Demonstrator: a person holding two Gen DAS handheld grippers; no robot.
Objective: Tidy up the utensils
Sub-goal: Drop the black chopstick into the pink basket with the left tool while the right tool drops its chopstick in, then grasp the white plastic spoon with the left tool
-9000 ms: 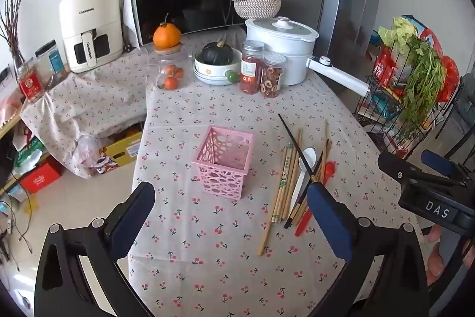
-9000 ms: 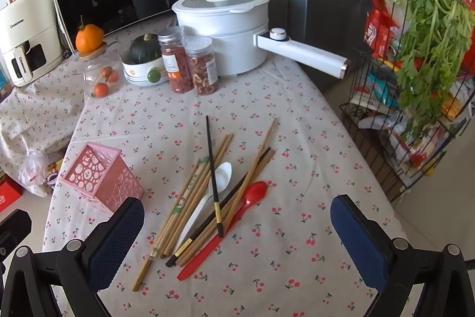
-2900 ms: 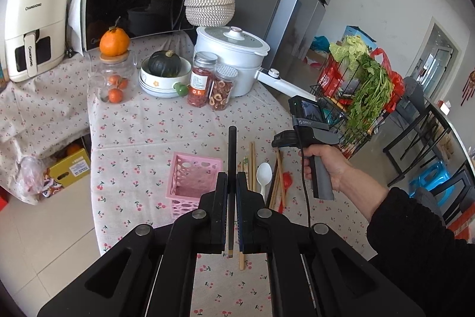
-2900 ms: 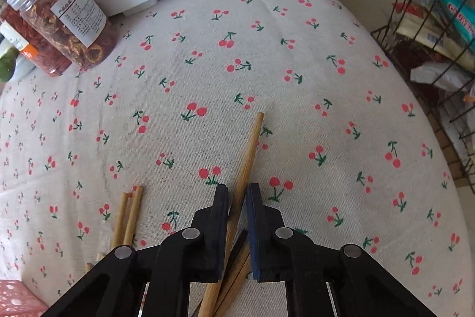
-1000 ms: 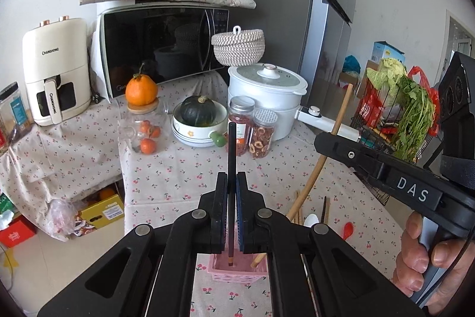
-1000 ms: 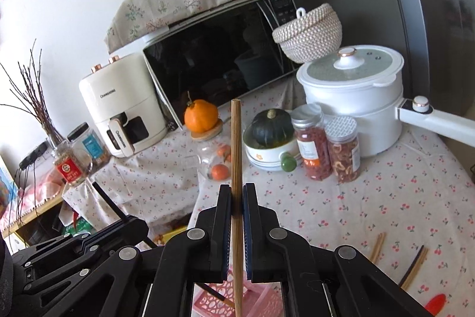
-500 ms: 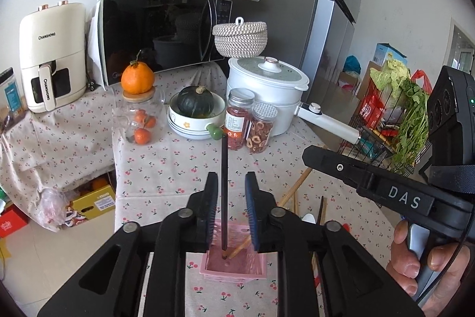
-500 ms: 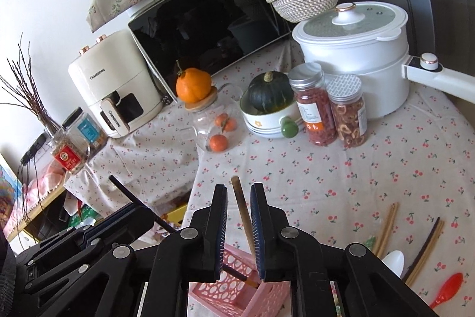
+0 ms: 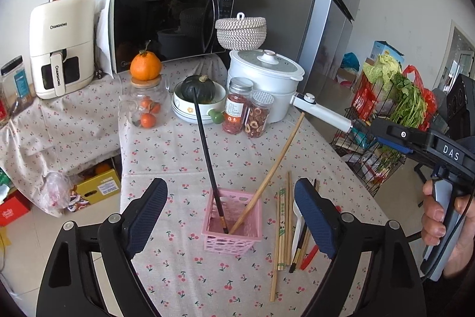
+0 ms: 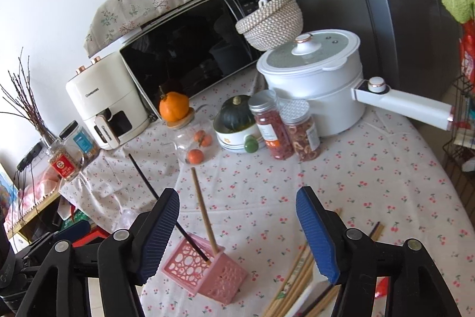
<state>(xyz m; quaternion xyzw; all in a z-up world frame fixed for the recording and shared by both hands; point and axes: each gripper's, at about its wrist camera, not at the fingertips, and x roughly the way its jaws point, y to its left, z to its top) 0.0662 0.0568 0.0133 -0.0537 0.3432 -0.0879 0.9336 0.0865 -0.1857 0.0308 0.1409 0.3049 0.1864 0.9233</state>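
A pink perforated basket (image 9: 233, 228) (image 10: 207, 272) stands on the cherry-print tablecloth. A black chopstick (image 9: 206, 150) (image 10: 154, 195) and a wooden chopstick (image 9: 273, 165) (image 10: 203, 213) lean in it. My left gripper (image 9: 231, 216) is open and empty, above and in front of the basket. My right gripper (image 10: 237, 233) is open and empty, above the basket. More chopsticks (image 9: 282, 222) (image 10: 294, 278), a white spoon (image 9: 297, 219) and a red spoon (image 9: 308, 253) lie to the right of the basket.
At the back stand a white pot (image 9: 264, 79) with a long handle, two spice jars (image 9: 249, 112), a bowl with a squash (image 9: 199, 97), a jar with an orange on top (image 9: 145, 97), a microwave (image 9: 169, 25) and an air fryer (image 9: 59, 46). A wire rack (image 9: 383, 121) stands at the right.
Both grippers have opened wide and let go of their chopsticks, which now lean in the pink basket. Both grippers have pulled back a little.
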